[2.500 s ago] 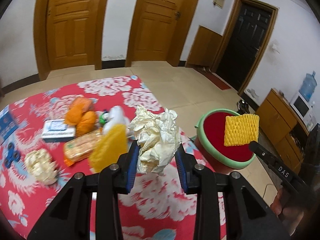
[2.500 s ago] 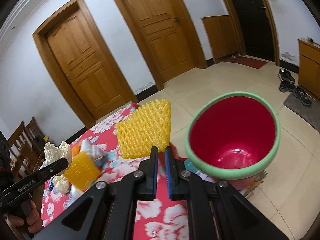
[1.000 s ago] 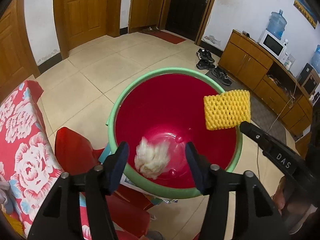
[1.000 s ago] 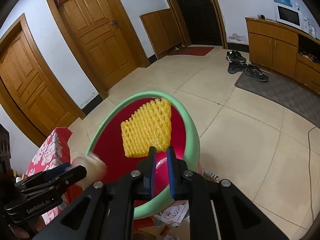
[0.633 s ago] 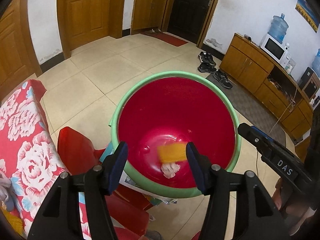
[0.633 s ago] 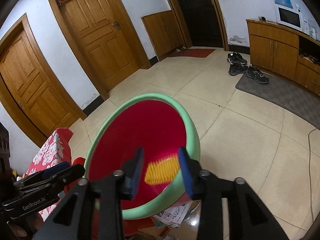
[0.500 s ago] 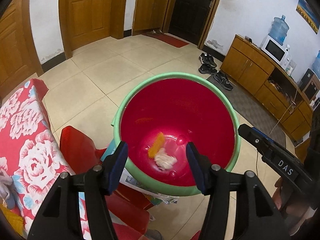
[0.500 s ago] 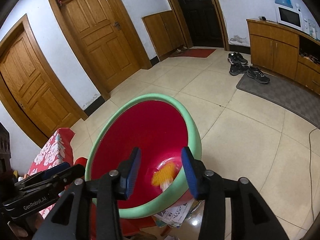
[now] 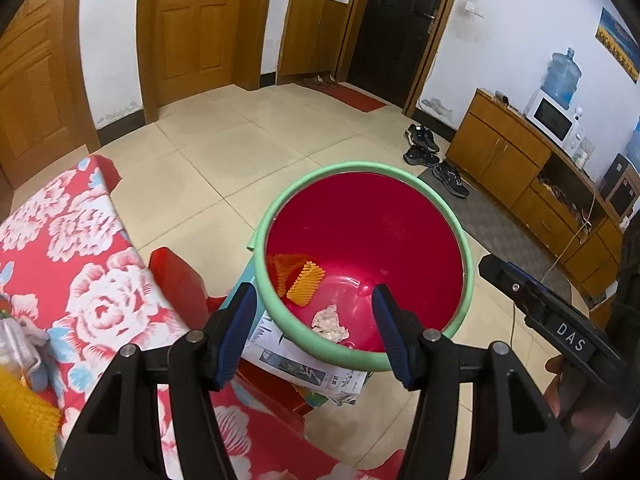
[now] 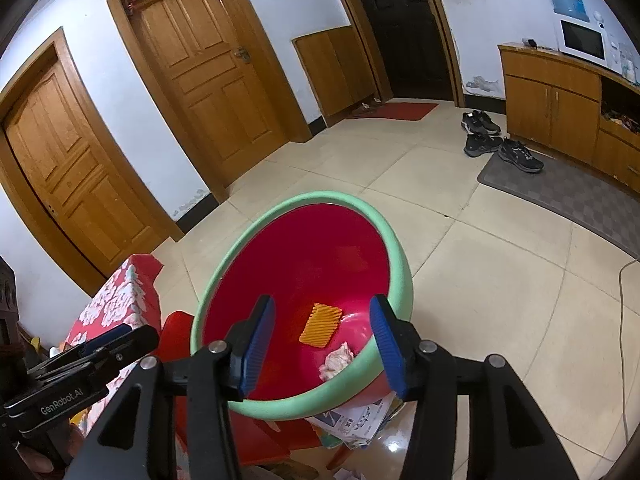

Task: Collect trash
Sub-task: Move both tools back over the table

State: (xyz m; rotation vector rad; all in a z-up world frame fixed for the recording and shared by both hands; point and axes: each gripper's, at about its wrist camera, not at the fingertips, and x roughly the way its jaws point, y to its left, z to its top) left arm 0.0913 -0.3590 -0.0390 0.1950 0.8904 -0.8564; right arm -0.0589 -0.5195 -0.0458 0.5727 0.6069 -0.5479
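Note:
A red bucket with a green rim (image 9: 362, 169) (image 10: 402, 268) stands on a red stool beside the table. At its bottom lie a yellow foam fruit net (image 9: 305, 284) (image 10: 321, 325) and a crumpled white paper wad (image 9: 330, 323) (image 10: 337, 362). My left gripper (image 9: 313, 330) hangs open above the bucket's near rim, nothing between its fingers. My right gripper (image 10: 322, 342) is above the bucket too, its jaws still opening and empty. Each gripper shows at the edge of the other's view: the right gripper body (image 9: 552, 320) and the left gripper body (image 10: 84, 364).
The table with a red floral cloth (image 9: 72, 240) lies to the left, with more yellow netting (image 9: 24, 420) at its near edge. Printed papers (image 9: 304, 364) sit under the bucket. Shoes (image 10: 502, 148) on a grey mat, wooden cabinets (image 9: 520, 160) and doors ring the tiled floor.
My right gripper opened and the yellow net dropped into the bucket, settling beside the paper wad. The left gripper drew back a little and rose, still open.

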